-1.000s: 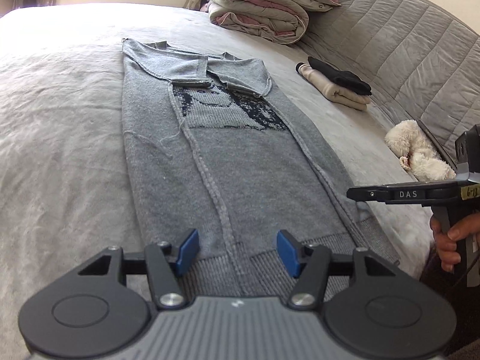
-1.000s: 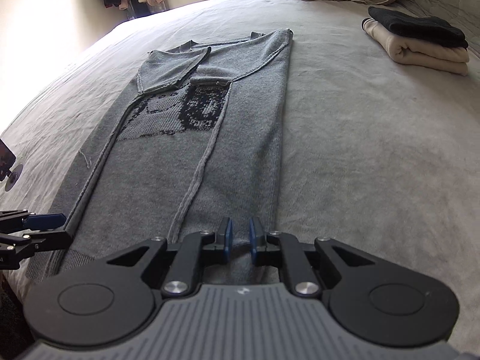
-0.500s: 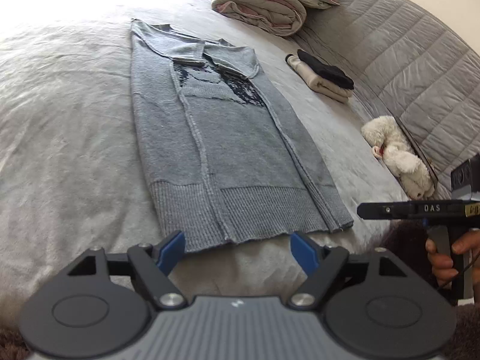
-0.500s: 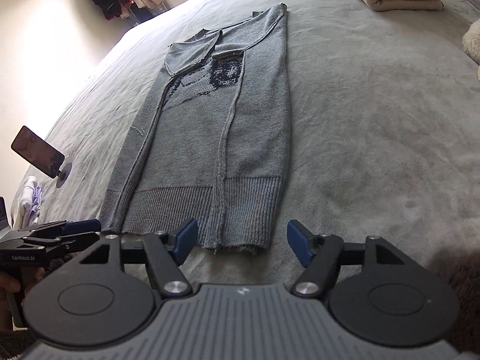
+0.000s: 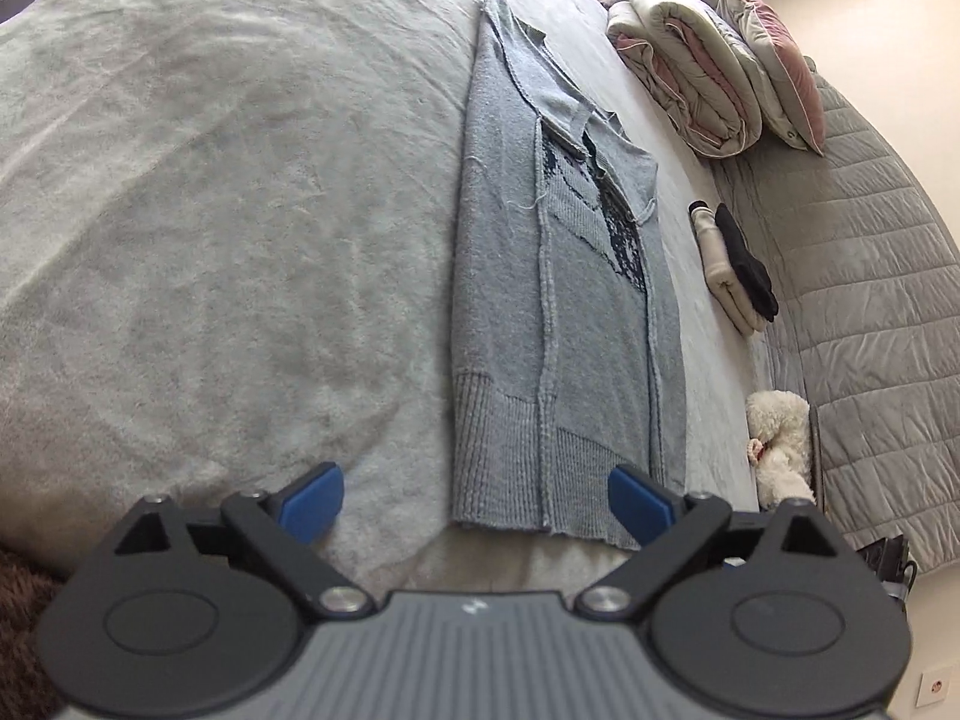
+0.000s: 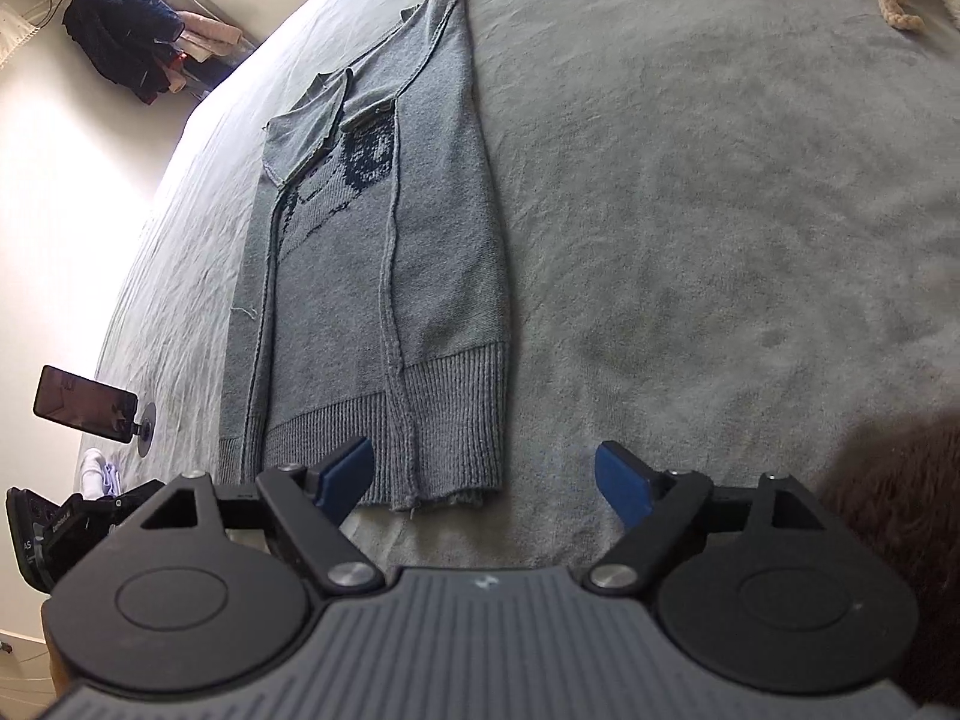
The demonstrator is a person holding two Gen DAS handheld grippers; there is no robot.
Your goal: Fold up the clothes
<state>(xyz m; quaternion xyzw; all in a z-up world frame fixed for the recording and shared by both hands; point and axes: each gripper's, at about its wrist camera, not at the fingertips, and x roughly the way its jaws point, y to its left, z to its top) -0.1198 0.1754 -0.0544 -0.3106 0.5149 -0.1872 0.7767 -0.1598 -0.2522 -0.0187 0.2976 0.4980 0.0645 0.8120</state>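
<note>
My left gripper (image 5: 476,499) hangs with jaws wide apart, gripping nothing, low in the frame over the sweater's (image 5: 558,324) ribbed hem. My right gripper (image 6: 485,480) is likewise spread and empty. The sweater lies flat on the bed (image 5: 210,210), sleeves folded in, running up the frame's centre.

A home bedroom: grey bed (image 5: 210,210), folded duvet (image 5: 684,78), pillow (image 5: 774,54).

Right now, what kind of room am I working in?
Most likely a bedroom: the grey sweater lies on a wide bed, with rolled bedding near a quilted headboard.
</note>
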